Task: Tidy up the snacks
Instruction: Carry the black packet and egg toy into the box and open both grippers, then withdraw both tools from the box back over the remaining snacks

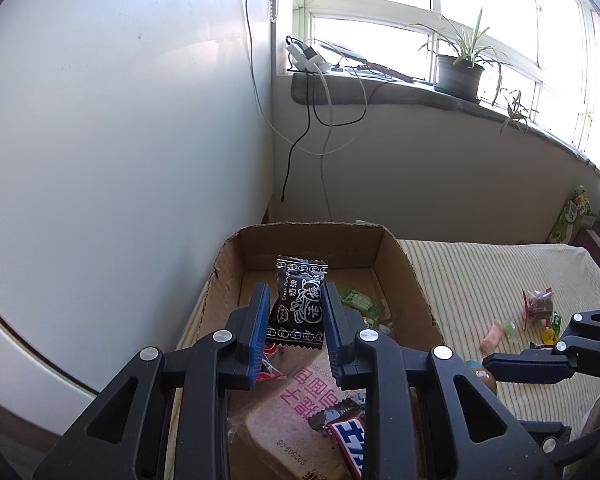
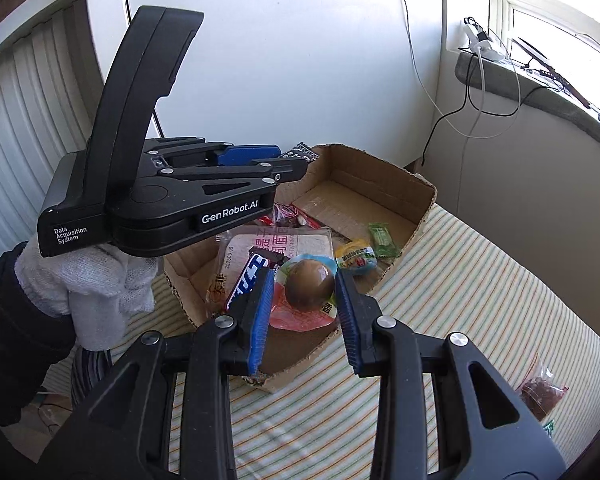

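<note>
A black plum-candy packet (image 1: 298, 300) is gripped upright between the blue pads of the left gripper (image 1: 295, 312), held above the open cardboard box (image 1: 416, 280); the box is seen at the striped cloth's (image 1: 480, 276) left edge, by the wall. A packaged brown egg (image 2: 310, 285) is framed by the parted fingers of the right gripper (image 2: 305, 312), though contact cannot be told; a bread pack (image 2: 292, 242), a blue chocolate bar (image 2: 248, 280) and green sweets (image 2: 384, 238) are seen lying in the box; loose snacks (image 1: 536, 304) are left on the cloth near its right edge.

Choc bar (image 1: 350, 440) cut off by btm edge; bread pack (image 1: 296, 420) part-hidden.
</note>
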